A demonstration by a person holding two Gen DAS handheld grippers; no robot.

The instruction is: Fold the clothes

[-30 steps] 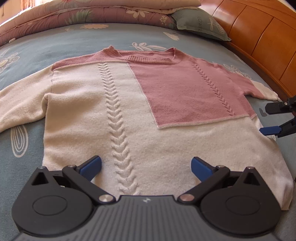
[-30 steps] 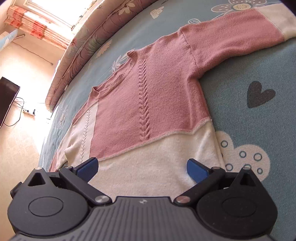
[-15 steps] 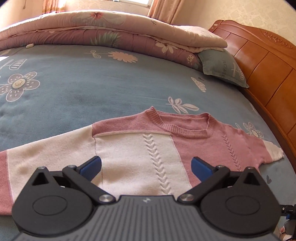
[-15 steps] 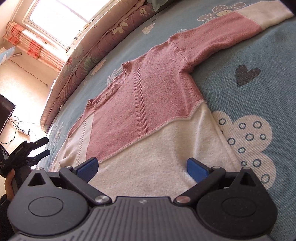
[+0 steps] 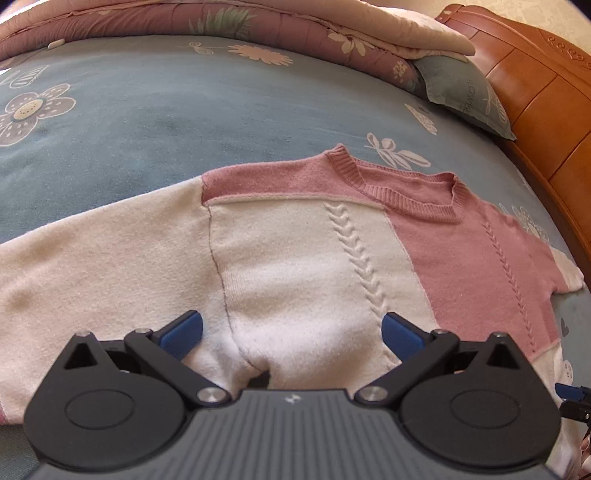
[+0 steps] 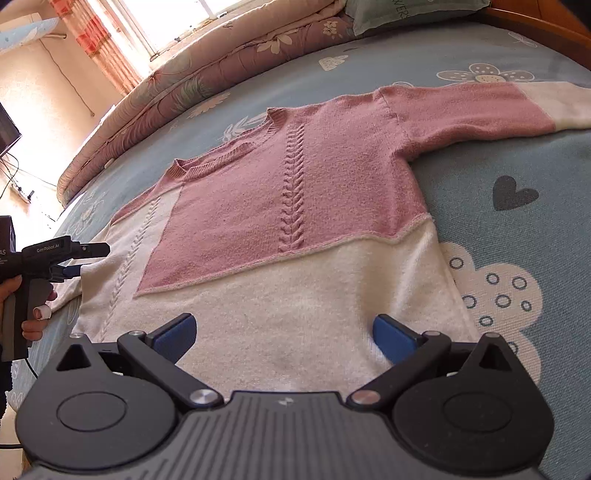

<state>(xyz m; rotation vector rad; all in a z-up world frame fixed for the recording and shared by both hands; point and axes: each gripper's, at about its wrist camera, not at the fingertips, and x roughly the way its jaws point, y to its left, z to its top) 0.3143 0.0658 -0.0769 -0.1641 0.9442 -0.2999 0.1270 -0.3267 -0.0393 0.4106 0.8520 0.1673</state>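
A pink and cream knit sweater (image 5: 303,258) lies flat, front up, on the blue bed cover, both sleeves spread out. My left gripper (image 5: 291,332) is open just above the sweater's left armpit seam, nothing between its blue pads. In the right wrist view the same sweater (image 6: 280,206) stretches away from me. My right gripper (image 6: 284,334) is open over the cream lower hem area, empty. The left gripper (image 6: 70,260) also shows at the far left of that view, held by a hand, near the left sleeve.
The blue flowered bed cover (image 5: 147,110) spreads all around the sweater. A rolled quilt (image 5: 258,22) and a grey pillow (image 5: 465,99) lie at the far side. The wooden headboard (image 5: 535,96) runs along the right. Floor, curtains and cables (image 6: 22,177) are beyond the bed's left edge.
My left gripper moved left and closer, from the hem to the left armpit. The right gripper swung so the sweater now lies squarer ahead, and the left gripper came into its view.
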